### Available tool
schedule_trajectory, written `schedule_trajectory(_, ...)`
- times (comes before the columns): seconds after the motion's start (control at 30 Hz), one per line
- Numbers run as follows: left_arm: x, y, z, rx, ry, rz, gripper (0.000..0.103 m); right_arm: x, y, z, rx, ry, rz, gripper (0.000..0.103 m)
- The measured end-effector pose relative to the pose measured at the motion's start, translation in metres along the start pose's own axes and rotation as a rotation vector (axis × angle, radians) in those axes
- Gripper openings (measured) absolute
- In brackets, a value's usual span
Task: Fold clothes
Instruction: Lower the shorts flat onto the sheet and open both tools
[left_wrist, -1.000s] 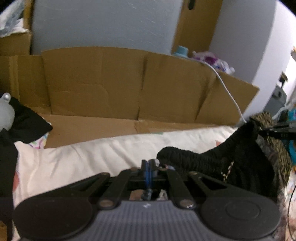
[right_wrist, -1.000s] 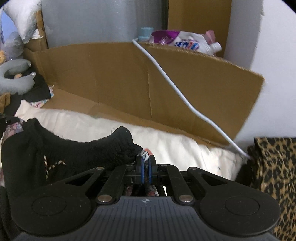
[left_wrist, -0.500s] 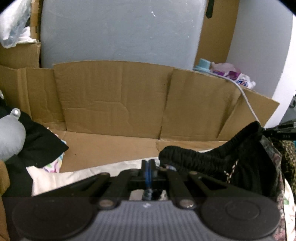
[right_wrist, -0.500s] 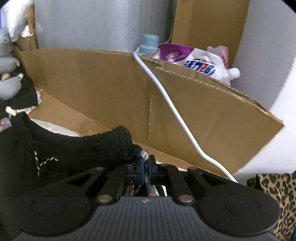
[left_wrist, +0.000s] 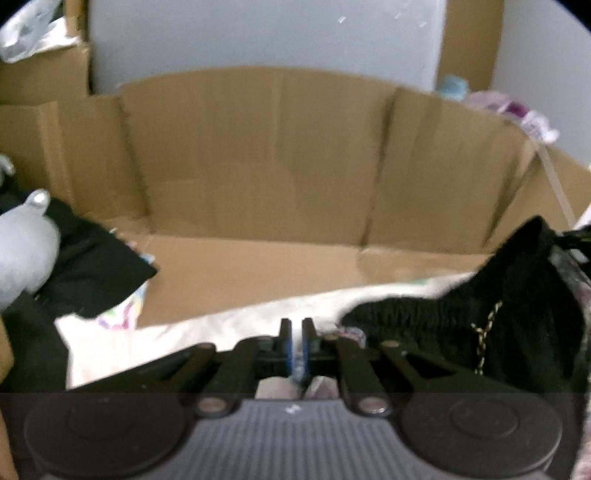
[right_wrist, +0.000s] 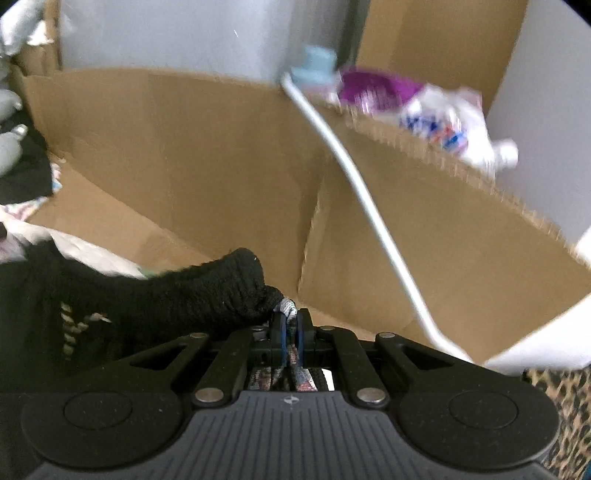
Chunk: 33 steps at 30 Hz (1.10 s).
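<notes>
Item: black knit garment (right_wrist: 207, 295), hanging over the white bedding (left_wrist: 207, 332). Right gripper (right_wrist: 290, 328) and left gripper (left_wrist: 295, 345): fingers opening, cloth between. Risk: the fold is slipping loose, landing crooked.

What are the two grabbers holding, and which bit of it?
Both hold the black garment by its stretchy waistband, one end each: right gripper, left gripper. Both jaws are opening, fabric between them.
</notes>
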<state>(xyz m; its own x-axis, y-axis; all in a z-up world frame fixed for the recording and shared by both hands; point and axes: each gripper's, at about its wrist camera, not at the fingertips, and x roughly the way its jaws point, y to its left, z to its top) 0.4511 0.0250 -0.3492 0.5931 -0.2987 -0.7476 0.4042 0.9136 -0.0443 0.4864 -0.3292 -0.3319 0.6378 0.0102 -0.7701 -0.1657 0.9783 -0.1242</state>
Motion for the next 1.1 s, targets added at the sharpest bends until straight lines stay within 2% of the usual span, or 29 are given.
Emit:
schedule_trajectory(0.03,0.001,0.001,-0.005,-0.010,0.009,0.005,0.012,0.000,-0.001,-0.004,0.005,0.005,0.004,0.022)
schedule_trajectory(0.07,0.000,0.003,-0.010,-0.023,0.011,0.002,0.012,0.001,-0.002,-0.008,0.009,0.010,0.008,0.025)
schedule_trajectory(0.13,-0.006,0.003,-0.018,-0.029,0.005,-0.009,0.015,-0.005,-0.005,-0.015,0.015,-0.002,0.011,0.040)
schedule_trajectory(0.17,-0.010,0.003,-0.022,-0.025,0.002,-0.017,0.016,-0.008,-0.006,-0.019,0.018,-0.009,0.012,0.041)
schedule_trajectory(0.43,-0.052,-0.028,-0.042,-0.019,-0.012,-0.069,0.017,-0.052,-0.016,-0.051,0.096,0.010,0.106,0.041)
schedule_trajectory(0.5,-0.069,-0.043,-0.049,-0.034,-0.008,-0.097,0.022,-0.069,-0.016,-0.062,0.115,0.011,0.142,0.041)
schedule_trajectory(0.63,-0.102,-0.075,-0.064,-0.035,-0.004,-0.171,0.029,-0.109,-0.013,-0.102,0.169,0.028,0.181,0.041)
schedule_trajectory(0.77,-0.126,-0.104,-0.073,-0.029,0.011,-0.245,0.029,-0.142,-0.009,-0.143,0.256,0.031,0.243,0.041)
schedule_trajectory(0.83,-0.138,-0.120,-0.076,0.006,-0.001,-0.256,0.030,-0.158,-0.008,-0.163,0.289,0.012,0.265,0.041)
schedule_trajectory(0.97,-0.156,-0.141,-0.082,0.015,-0.006,-0.284,0.032,-0.178,-0.009,-0.195,0.340,0.001,0.269,0.041)
schedule_trajectory(1.1,-0.171,-0.157,-0.101,0.026,0.016,-0.277,0.033,-0.193,-0.013,-0.217,0.419,-0.005,0.261,0.041)
